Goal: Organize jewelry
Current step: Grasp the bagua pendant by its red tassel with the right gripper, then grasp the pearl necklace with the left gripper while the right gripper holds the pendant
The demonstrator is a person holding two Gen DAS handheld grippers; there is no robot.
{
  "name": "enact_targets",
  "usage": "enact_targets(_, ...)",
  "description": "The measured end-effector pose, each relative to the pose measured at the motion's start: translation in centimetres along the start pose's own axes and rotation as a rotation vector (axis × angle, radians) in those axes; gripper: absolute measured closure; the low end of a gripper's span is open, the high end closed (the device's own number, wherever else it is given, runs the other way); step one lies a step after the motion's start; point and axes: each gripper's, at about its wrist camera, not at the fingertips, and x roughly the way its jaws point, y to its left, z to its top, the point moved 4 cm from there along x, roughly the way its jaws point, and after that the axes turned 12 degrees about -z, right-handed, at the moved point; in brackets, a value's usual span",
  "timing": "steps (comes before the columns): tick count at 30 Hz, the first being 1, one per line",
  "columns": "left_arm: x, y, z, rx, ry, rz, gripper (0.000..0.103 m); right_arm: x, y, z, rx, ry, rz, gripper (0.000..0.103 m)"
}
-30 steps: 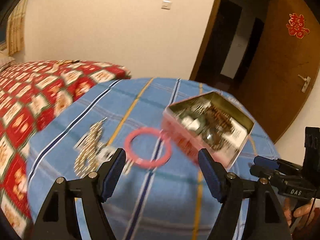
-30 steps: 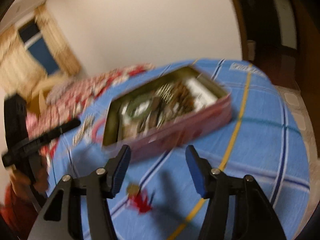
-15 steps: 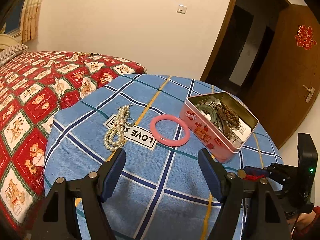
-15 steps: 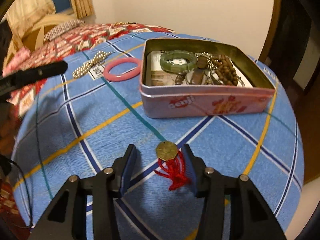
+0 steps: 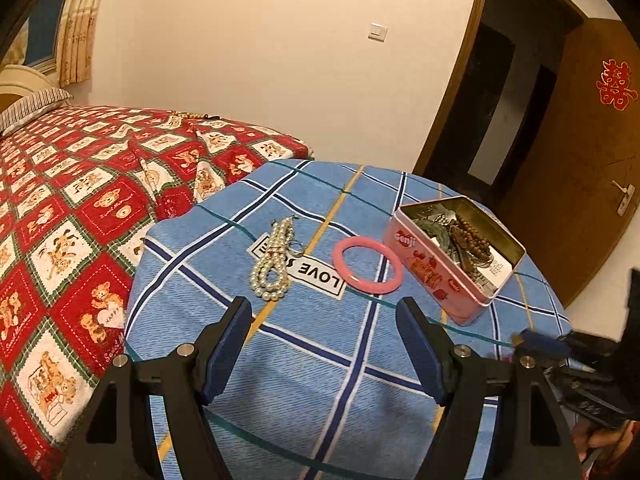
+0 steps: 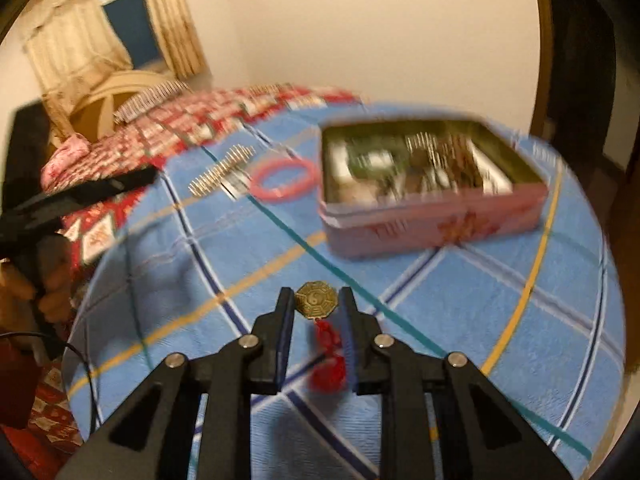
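- The brass charm (image 6: 316, 300) with its red tassel (image 6: 329, 356) sat right between my right gripper (image 6: 316, 304) fingers, the jaws drawn in close on both sides; I judged it pinched, though blur kept me from seeing the contact for certain.
- Ahead of it, well apart, stood the pink tin (image 6: 436, 222), lid off, with beads and a green bangle already lying inside, so part of the sorting looked done.
- Left out on the blue checked tablecloth (image 5: 312, 364): the pink bangle (image 5: 367, 258) just beside the tin, and the pearl necklace (image 5: 273, 260) a bit further left.
- My left gripper (image 5: 323, 344) hung wide open and empty, above the cloth, the bangle and pearls beyond its tips.
- By my reckoning, three pieces remained for the tin, the charm first.
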Motion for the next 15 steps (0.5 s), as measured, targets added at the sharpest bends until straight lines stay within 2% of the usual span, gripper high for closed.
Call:
enact_targets(3, 0.1, 0.3, -0.1, 0.004, 0.005, 0.009, 0.028, -1.6, 0.8, 0.9, -0.012, -0.072, -0.012, 0.078)
enact_targets(9, 0.4, 1.6, 0.1, -0.007, 0.015, 0.044, 0.028, -1.7, 1.5, 2.8, 0.038, -0.126, 0.025, 0.078)
enact_targets(15, 1.8, 2.4, 1.8, 0.003, 0.019, 0.029, 0.028, -1.6, 3.2, 4.9, 0.064, -0.178, 0.066, 0.078)
